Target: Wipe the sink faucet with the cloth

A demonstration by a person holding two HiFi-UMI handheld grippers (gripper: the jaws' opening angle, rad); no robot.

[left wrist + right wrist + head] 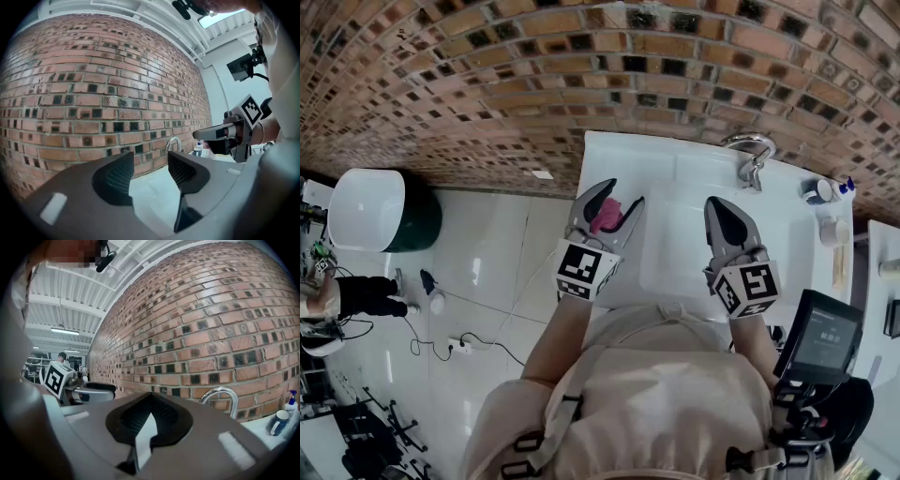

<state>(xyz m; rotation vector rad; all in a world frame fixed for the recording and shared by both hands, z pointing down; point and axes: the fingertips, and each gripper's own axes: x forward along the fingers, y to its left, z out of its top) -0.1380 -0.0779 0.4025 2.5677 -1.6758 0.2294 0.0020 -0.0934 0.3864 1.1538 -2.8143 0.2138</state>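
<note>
Chrome faucet: it stands upright at the back of the white sink, close to the brick wall, with its neck arching over at the top. I cannot settle which way the outlet faces.

My left gripper is left of the faucet and nearer me, well apart from it. Its long axis runs toward the wall, roughly level. Its jaws stand wide apart, and the left gripper view shows nothing between the pads.

From the head view, the pink cloth shows in the gap behind those jaw tips, bunched up with no clear long axis. The pads do not press it.

My right gripper is in front of the faucet and short of it, and also points at the wall. Its jaws are closed together on nothing.

A cup stands right of the faucet.
</note>
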